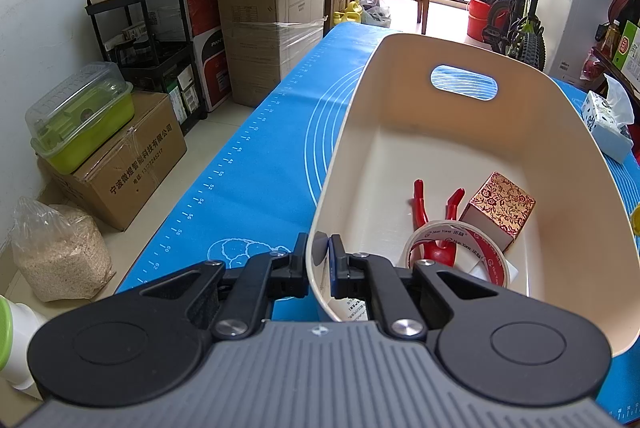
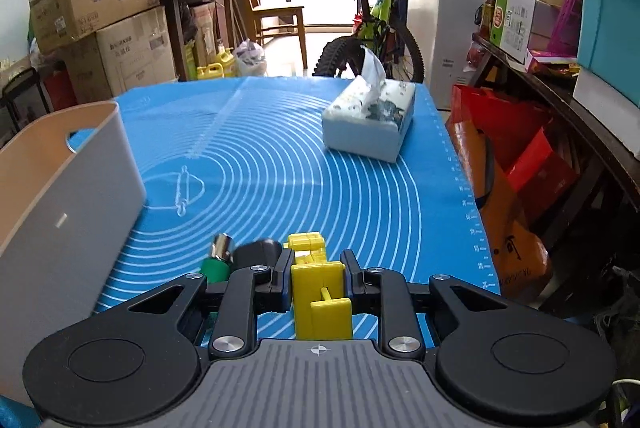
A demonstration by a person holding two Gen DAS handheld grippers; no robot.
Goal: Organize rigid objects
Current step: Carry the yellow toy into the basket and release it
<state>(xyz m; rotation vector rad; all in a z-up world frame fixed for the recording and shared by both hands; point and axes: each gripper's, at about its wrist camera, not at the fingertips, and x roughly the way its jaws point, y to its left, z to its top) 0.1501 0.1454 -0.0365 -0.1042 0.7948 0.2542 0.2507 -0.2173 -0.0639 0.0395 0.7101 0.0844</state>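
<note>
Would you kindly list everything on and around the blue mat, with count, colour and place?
Oval plastic bin: one, cream, on the blue silicone mat, left side.
Pliers: one, red-handled, in bin.
Tape roll: one, white, red print, over pliers.
Patterned box: one, gold-red, in bin.
Tissue pack: one, pale blue, far right of mat.
Plastic clamp-like piece: one, yellow, between right jaws.
Metal socket on green base: one, near edge.
Black rounded item: one, beside socket.
Left gripper: shut on bin wall.
Right gripper: shut on yellow piece.

The left gripper (image 1: 321,255) clamps the cream basket's rim (image 1: 316,211); inside lie red pliers (image 1: 436,228), a tape roll (image 1: 460,248) and a patterned box (image 1: 500,207).
</note>
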